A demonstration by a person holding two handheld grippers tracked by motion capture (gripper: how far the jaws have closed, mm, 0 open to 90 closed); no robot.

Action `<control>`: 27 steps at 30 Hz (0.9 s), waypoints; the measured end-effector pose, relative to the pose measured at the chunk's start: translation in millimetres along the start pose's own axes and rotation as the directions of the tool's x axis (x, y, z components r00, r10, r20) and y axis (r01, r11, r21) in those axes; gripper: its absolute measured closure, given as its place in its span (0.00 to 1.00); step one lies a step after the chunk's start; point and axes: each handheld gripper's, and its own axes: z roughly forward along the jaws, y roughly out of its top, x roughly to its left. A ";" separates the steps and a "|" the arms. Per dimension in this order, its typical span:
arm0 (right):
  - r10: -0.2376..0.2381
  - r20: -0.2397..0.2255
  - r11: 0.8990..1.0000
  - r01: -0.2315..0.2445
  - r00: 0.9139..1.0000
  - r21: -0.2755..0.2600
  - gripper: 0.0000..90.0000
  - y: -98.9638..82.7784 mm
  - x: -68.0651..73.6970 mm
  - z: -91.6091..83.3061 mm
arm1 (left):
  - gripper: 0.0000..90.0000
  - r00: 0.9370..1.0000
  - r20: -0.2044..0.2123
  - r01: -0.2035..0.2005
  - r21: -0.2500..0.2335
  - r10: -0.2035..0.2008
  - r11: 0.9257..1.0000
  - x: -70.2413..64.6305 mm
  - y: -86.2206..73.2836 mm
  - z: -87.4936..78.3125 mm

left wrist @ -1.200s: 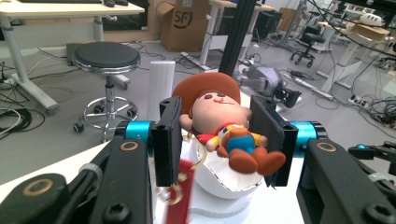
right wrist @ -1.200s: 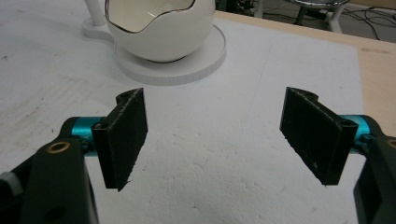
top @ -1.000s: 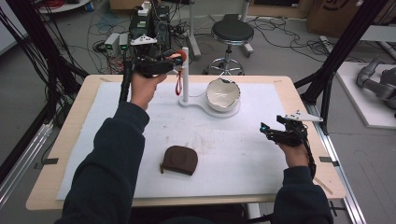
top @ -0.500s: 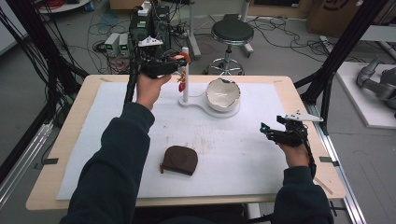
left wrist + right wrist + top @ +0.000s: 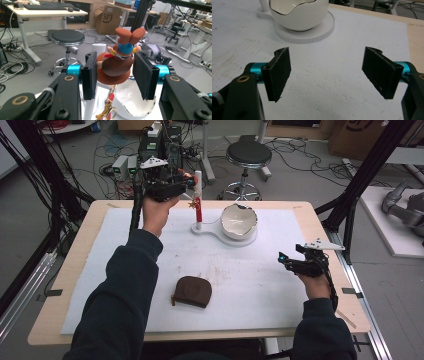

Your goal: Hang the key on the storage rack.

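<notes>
We find the left gripper (image 5: 117, 75) raised at the top of the white post (image 5: 198, 195), its jaws set at a middling width with a small cartoon figurine (image 5: 123, 50) on a brown disc between them; the figurine hangs head-down, legs uppermost. From the left gripper view we cannot tell whether the pads (image 5: 89, 72) actually press the disc or merely flank it, as a narrow gap shows on the right side. In the high view the same gripper (image 5: 187, 182) sits just beside the post's upper end, on its left, with a red strap and gold charm (image 5: 192, 205) dangling down along the post. The post's long axis is vertical, so we judge that any lifting off or settling on must run straight up or down along it, with the figurine's loop kept in line. The left hand is plainly the nearer; the right gripper (image 5: 286, 261) rests well apart from the post, to its right and toward the person, jaws spread wide over bare white mat (image 5: 332, 82) and holding nothing. Just right of the post, on the shared white base, stands the eggshell-shaped bowl (image 5: 239, 220), which limits sideways room on that side. Left of the post and above it the space is open. A brown pouch (image 5: 192, 291) lies well clear, toward the person.
</notes>
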 end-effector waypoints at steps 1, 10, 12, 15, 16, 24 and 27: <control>0.000 0.000 1.000 0.000 1.000 0.001 0.26 0.0 0.0 -0.1 | 0.61 1.000 0.001 0.001 -0.003 -0.001 1.000 -0.1 0.4 0.1; -0.001 -0.001 1.000 0.001 1.000 0.001 0.26 -0.3 -1.2 -0.2 | 0.61 1.000 -0.015 -0.011 0.016 0.012 1.000 1.3 -3.1 3.0; -0.001 -0.001 1.000 0.001 1.000 0.002 0.26 -0.4 -1.8 -0.5 | 0.61 1.000 -0.020 -0.008 0.023 0.008 1.000 2.6 -6.8 3.5; 0.000 -0.002 1.000 0.000 1.000 0.001 0.26 -0.7 -2.0 -0.5 | 0.61 1.000 -0.026 0.004 0.027 -0.003 1.000 5.7 -13.5 2.7; 0.001 -0.001 1.000 -0.001 1.000 0.001 0.26 -0.9 -2.2 -0.6 | 0.61 1.000 -0.027 0.006 0.027 -0.005 1.000 6.6 -15.5 2.0; -0.001 0.000 1.000 0.001 1.000 0.011 0.26 -1.5 -1.9 0.3 | 0.60 0.999 -0.027 0.040 0.023 -0.040 0.999 14.9 -34.3 -7.2; -0.002 -0.002 1.000 0.002 1.000 0.011 0.26 -1.6 -1.4 0.8 | 0.56 0.998 -0.027 0.052 0.004 -0.051 0.999 18.0 -43.6 -16.0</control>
